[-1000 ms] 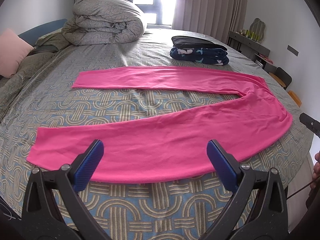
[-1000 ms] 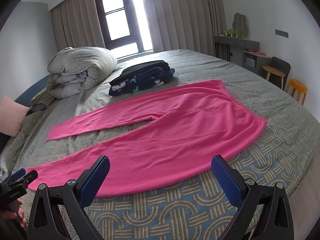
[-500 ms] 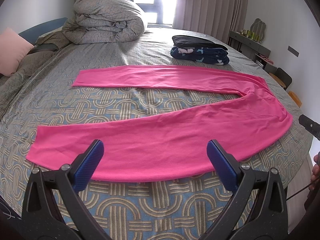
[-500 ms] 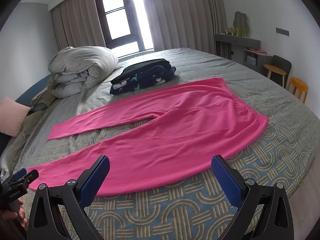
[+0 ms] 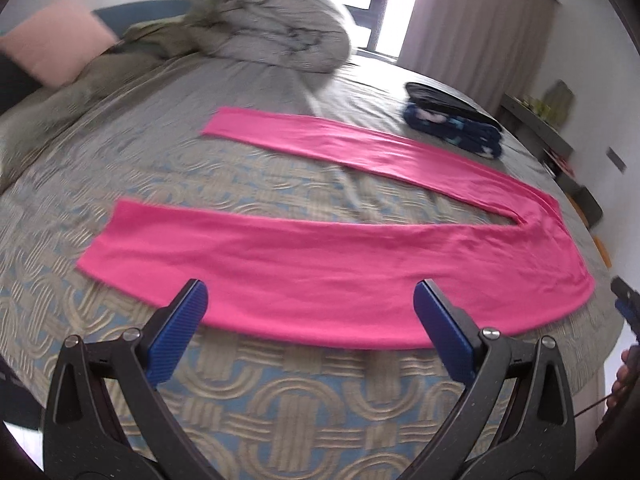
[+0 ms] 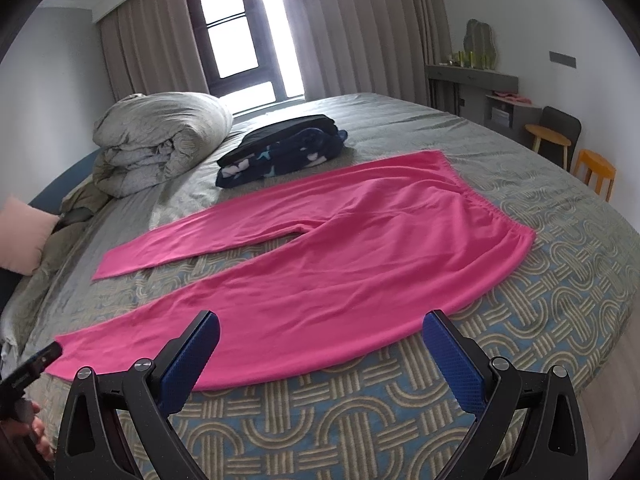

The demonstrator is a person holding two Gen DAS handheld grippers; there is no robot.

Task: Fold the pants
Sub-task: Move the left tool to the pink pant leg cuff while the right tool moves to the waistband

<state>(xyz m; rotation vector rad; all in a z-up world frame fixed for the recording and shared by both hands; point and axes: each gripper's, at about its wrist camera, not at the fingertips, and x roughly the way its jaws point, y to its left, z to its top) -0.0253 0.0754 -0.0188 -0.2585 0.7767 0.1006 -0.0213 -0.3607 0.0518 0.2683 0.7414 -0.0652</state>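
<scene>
The pink pants (image 6: 320, 248) lie flat and unfolded on the patterned bedspread (image 6: 360, 412), legs spread apart in a V, the waistband toward the right and the cuffs toward the left. The left gripper (image 5: 310, 320) hangs above the near edge of the bed with its blue pads spread wide and nothing between them, just short of the near leg. The right gripper (image 6: 320, 348) hangs likewise, wide open and empty, over the near edge by the thigh part. Beyond the far leg sits a folded stack of dark clothes (image 6: 280, 150), close to the pants but not touching. A bundled grey duvet (image 6: 160, 140) lies farther back on the left, with a pink pillow (image 6: 24, 236) at the far left edge. Right of the bed stand two wooden stools (image 6: 592, 168) and a shelf (image 6: 472, 76) against the wall.
</scene>
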